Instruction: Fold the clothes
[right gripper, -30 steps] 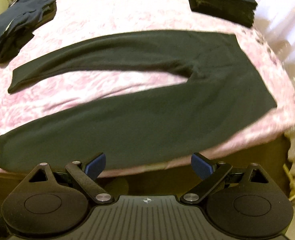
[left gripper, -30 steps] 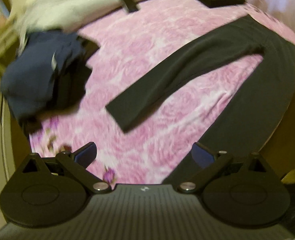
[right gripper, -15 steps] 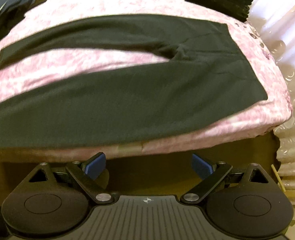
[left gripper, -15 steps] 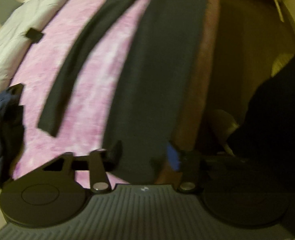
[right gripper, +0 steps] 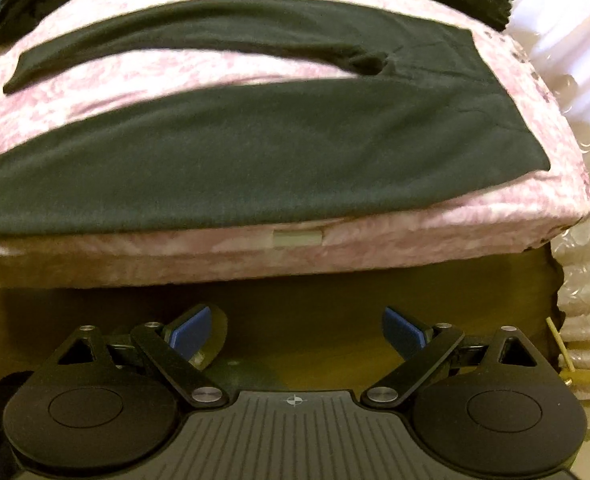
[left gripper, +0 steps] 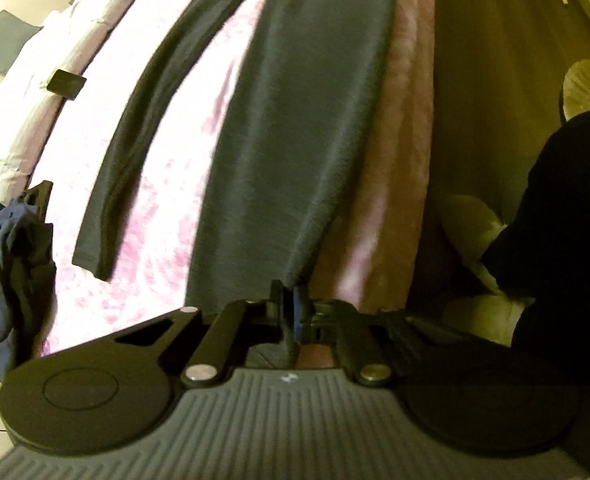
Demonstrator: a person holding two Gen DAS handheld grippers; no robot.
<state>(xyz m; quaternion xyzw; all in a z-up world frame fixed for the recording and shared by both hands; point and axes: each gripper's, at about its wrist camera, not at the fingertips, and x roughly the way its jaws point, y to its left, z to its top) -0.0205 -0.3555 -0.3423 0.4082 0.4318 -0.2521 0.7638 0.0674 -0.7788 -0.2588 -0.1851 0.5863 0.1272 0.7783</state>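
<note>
Dark grey knit trousers (left gripper: 295, 140) lie spread flat on the pink patterned bedspread (left gripper: 167, 208). The left gripper (left gripper: 289, 300) pinches the near leg's hem, probably to carry it across; the right gripper (right gripper: 295, 330) hangs spread and empty off the bed's near edge.

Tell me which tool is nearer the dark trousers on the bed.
Left. The left tool is shut on the trousers at the near leg's cuff; the right tool hangs open below the bed edge, off the cloth.
</note>
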